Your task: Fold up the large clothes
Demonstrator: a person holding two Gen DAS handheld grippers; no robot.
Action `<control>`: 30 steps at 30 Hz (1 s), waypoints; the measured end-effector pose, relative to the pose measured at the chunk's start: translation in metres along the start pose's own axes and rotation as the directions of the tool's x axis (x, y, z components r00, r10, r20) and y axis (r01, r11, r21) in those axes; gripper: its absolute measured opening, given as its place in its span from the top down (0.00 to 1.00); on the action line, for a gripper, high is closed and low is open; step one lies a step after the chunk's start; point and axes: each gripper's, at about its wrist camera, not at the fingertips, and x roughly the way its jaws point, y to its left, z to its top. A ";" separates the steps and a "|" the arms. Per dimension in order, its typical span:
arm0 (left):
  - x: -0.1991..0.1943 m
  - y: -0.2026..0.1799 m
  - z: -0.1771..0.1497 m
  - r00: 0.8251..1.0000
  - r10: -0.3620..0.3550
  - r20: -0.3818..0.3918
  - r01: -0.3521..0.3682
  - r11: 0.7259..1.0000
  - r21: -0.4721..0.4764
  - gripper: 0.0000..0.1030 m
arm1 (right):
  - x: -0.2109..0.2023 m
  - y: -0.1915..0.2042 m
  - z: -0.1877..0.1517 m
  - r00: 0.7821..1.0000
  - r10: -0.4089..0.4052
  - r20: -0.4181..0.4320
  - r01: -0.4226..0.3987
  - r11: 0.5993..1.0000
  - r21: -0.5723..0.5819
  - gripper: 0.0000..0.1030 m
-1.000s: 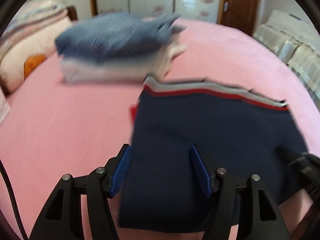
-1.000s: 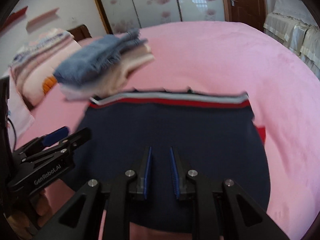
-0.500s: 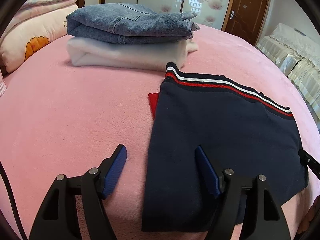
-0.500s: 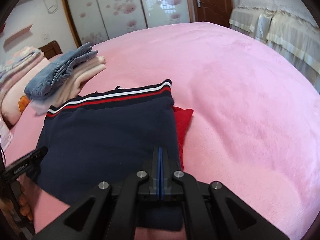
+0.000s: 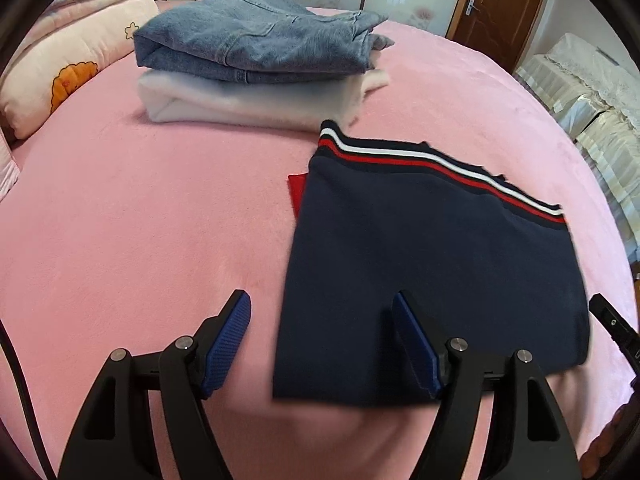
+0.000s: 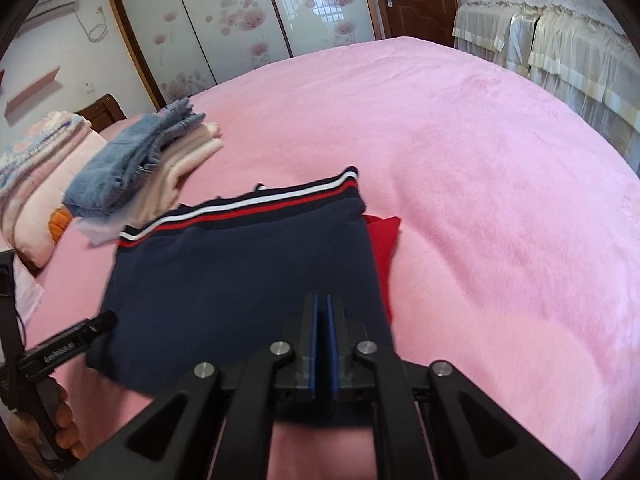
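Note:
A folded navy garment (image 5: pixel 432 264) with a red and white striped hem lies flat on the pink bed (image 5: pixel 120 220). A red part (image 5: pixel 298 192) pokes out at its left edge. My left gripper (image 5: pixel 320 298) hovers over the near left edge, jaws wide and opening; the cloth's edge lies below the gap, untouched by the pads. In the right wrist view the garment (image 6: pixel 240 272) shows the red part (image 6: pixel 384 240) at its right side. My right gripper (image 6: pixel 322 300) is over the near right corner, its pads a thin slit apart and opening, with nothing between them.
Folded jeans (image 5: pixel 256 44) rest on a folded white garment (image 5: pixel 248 100) at the back of the bed. A pillow (image 5: pixel 68 68) lies far left. A cream-covered bed (image 6: pixel 560 40) stands to the right, with a brown door (image 5: pixel 504 8) behind. A hand (image 6: pixel 64 420) shows at the lower left.
The left jaws have spread wider and shifted left, so they now straddle the garment's left edge. The right gripper moved from the garment's middle to its right corner, shut, then parted slightly.

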 end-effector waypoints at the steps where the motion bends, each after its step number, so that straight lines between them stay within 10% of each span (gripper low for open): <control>1: -0.007 -0.001 -0.001 1.000 0.002 -0.003 -0.002 1.000 0.000 0.21 | -0.007 0.003 -0.001 1.000 0.005 0.008 -0.005 1.000 0.000 0.84; 4: -0.031 -0.002 -0.006 1.000 -0.019 -0.006 0.018 1.000 -0.007 0.16 | -0.032 0.013 -0.004 0.999 0.003 0.047 -0.003 1.000 -0.013 0.66; 21: -0.114 0.002 -0.057 0.983 -0.181 -0.027 0.181 0.983 -0.020 0.16 | -0.130 0.057 -0.049 0.990 0.092 0.106 -0.084 0.993 -0.079 0.65; 30: -0.074 0.020 -0.094 0.894 -0.441 -0.084 0.419 0.887 -0.194 0.16 | -0.121 0.071 -0.079 0.991 0.079 0.107 -0.064 0.989 -0.135 0.65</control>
